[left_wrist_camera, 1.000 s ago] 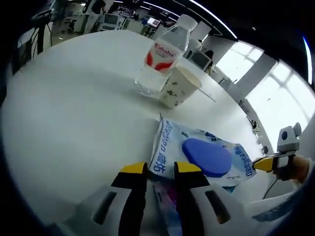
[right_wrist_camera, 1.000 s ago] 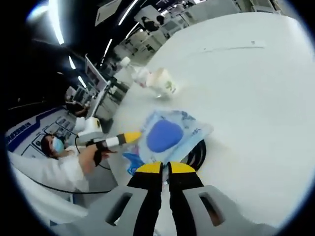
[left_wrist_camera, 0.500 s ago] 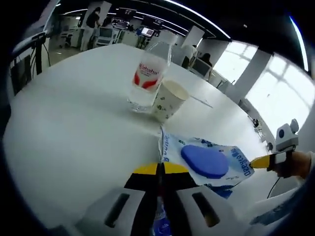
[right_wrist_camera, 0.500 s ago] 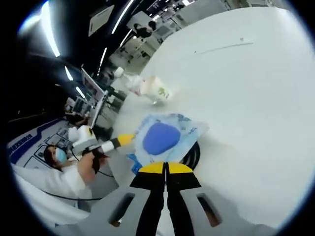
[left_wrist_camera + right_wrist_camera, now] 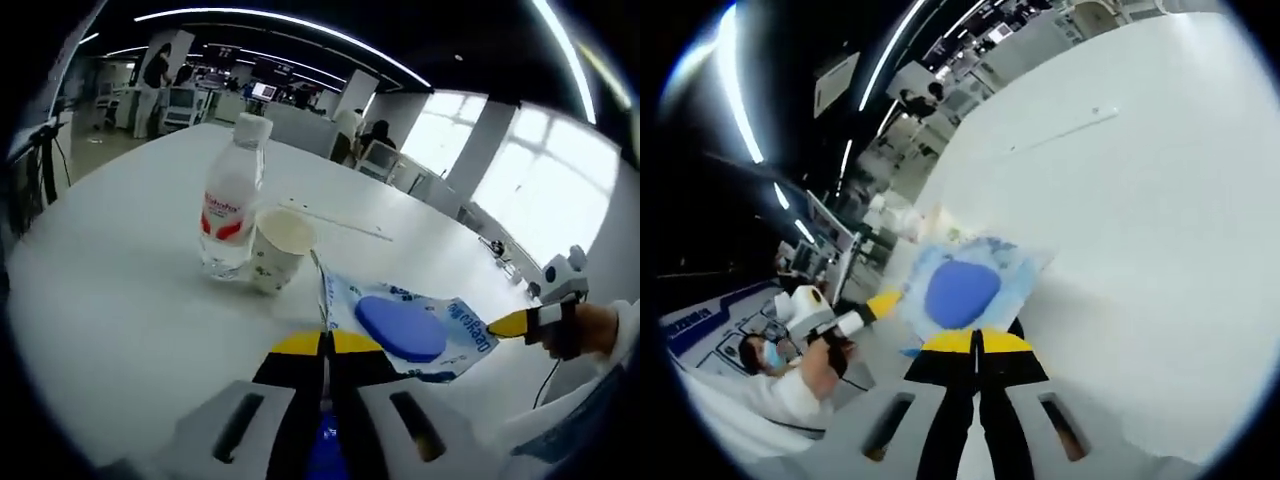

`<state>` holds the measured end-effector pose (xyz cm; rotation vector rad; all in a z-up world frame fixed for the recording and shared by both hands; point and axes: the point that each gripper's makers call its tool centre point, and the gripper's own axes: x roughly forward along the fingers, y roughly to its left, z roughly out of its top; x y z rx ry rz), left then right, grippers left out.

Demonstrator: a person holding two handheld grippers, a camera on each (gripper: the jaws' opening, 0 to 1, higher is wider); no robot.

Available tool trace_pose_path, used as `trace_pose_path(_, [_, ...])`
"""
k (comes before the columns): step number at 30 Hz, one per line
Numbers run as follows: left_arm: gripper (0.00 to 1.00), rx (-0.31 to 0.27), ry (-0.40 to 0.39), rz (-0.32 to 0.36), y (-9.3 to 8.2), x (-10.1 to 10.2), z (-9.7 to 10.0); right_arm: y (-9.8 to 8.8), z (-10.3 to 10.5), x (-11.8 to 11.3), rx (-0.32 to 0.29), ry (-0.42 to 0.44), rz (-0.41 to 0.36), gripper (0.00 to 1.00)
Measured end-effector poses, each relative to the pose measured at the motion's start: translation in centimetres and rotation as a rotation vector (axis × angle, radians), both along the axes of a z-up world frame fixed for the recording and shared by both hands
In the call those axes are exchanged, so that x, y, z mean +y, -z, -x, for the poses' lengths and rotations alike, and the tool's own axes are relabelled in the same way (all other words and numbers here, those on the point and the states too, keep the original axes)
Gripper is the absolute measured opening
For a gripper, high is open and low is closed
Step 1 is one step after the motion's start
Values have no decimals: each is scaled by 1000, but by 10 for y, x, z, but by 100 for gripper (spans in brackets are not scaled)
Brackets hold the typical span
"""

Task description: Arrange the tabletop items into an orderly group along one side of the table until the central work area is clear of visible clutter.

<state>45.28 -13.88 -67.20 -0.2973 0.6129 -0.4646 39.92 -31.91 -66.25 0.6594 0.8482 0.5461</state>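
A pale blue wet-wipes pack (image 5: 440, 322) with a round blue lid (image 5: 400, 327) is stretched between both grippers. My left gripper (image 5: 326, 345) is shut on its near edge, and my right gripper (image 5: 500, 325) comes in from the right, pinching the far corner. In the right gripper view the pack (image 5: 985, 262) hangs just above the white table (image 5: 1140, 220), with my right gripper (image 5: 977, 342) shut on its lower edge and the left gripper (image 5: 883, 302) at its left corner. A clear water bottle (image 5: 230, 200) with a red label stands upright beside a paper cup (image 5: 277, 247).
A thin white strip (image 5: 335, 220) lies on the table (image 5: 120, 300) beyond the cup. A person's hand (image 5: 830, 350) holds the left gripper. A dark cable (image 5: 1016, 326) shows under the pack. Desks and monitors stand in the room behind.
The left gripper went from open to shut on the pack's edge. The pack now looks raised off the table between both grippers. Both views have tilted upward.
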Motion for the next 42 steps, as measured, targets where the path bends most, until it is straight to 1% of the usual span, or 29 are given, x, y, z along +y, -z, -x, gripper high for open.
trace_pose_path(3, [0, -8, 18, -4, -1, -13, -5, 3, -2, -8, 3, 22, 3, 0])
trace_pose_path(7, [0, -9, 39, 1, 0, -21, -16, 3, -7, -15, -6, 40, 9, 0])
trace_pose_path(10, [0, -14, 52, -11, 2, -26, -23, 1, -15, -20, -14, 54, 9, 0])
trace_pose_path(13, [0, -22, 47, -14, 2, -27, -28, -2, -25, -23, -49, 40, 41, 0])
trace_pose_path(15, [0, -18, 44, -4, 4, -29, -32, -5, -34, -25, -63, 45, 45, 0])
trace_pose_path(20, [0, -17, 44, -31, 11, -35, -41, -1, -53, -32, -68, 56, 57, 0])
trace_pose_path(24, [0, -15, 47, -38, 16, -39, -48, 2, -63, -36, -68, 57, 63, 0])
trace_pose_path(26, [0, -15, 53, -65, 19, -39, -52, 2, -65, -36, -74, 52, 75, 0])
trace_pose_path(28, [0, -29, 55, -96, 20, -40, -55, 2, -69, -34, -78, 52, 69, 0])
trace_pose_path(31, [0, -27, 44, -108, 23, -39, -60, 6, -74, -33, -75, 50, 76, 0])
trace_pose_path(37, [0, -11, 38, -142, 35, -35, -66, 13, -80, -31, -63, 47, 81, 0])
trace_pose_path(42, [0, 9, 45, -170, 47, -36, -67, 27, -84, -32, -36, 44, 94, 0])
